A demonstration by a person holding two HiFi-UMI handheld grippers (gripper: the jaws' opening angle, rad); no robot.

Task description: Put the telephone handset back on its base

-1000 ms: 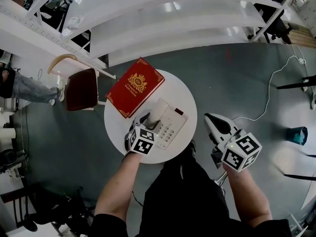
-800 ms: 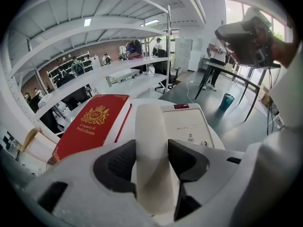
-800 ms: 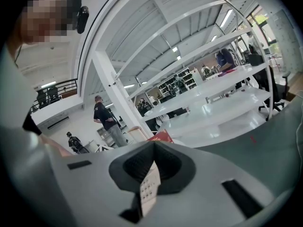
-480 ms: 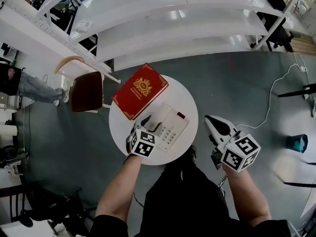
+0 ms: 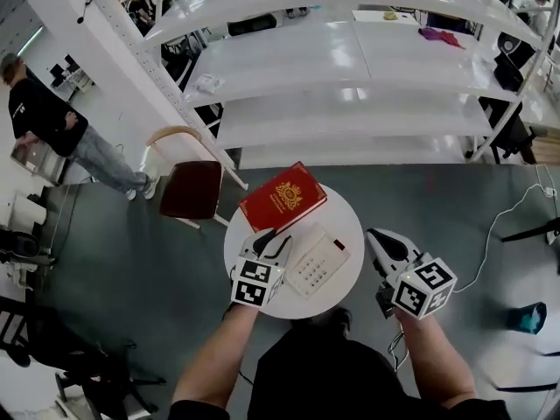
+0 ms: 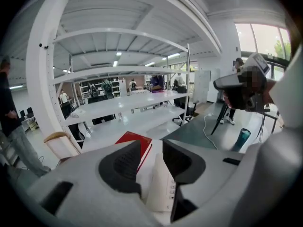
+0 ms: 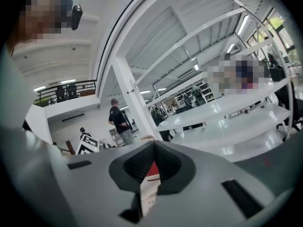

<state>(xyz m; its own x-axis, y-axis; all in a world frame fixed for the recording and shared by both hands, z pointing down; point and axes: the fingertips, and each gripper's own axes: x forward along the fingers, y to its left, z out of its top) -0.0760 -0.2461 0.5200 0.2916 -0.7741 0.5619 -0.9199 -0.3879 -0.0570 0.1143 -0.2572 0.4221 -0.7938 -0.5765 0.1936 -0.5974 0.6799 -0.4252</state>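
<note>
A white telephone base point(image 5: 320, 262) with a keypad stands on the round white table point(image 5: 350, 221). My left gripper point(image 5: 273, 240) hangs over the phone's left side, where the handset lay a moment ago, and hides the handset there. In the left gripper view the jaws of that gripper point(image 6: 151, 148) stand apart and are closing. No pad presses on anything, and the white phone body point(image 6: 160, 186) with its buttons shows through the gap. My right gripper point(image 5: 378, 236) is off the table's right edge, its pads point(image 7: 168, 167) together on nothing.
A red book point(image 5: 283, 196) lies at the table's back edge, close behind the phone. A chair with a dark red seat point(image 5: 192, 189) stands to the left. White shelving point(image 5: 350, 77) runs behind. A person point(image 5: 52, 125) stands far left. A white cable point(image 5: 512, 230) crosses the floor at right.
The head view has tilted up, so the table now sits lower in the picture. The left gripper now covers the handset that showed ahead of its jaws. The right gripper kept its place.
</note>
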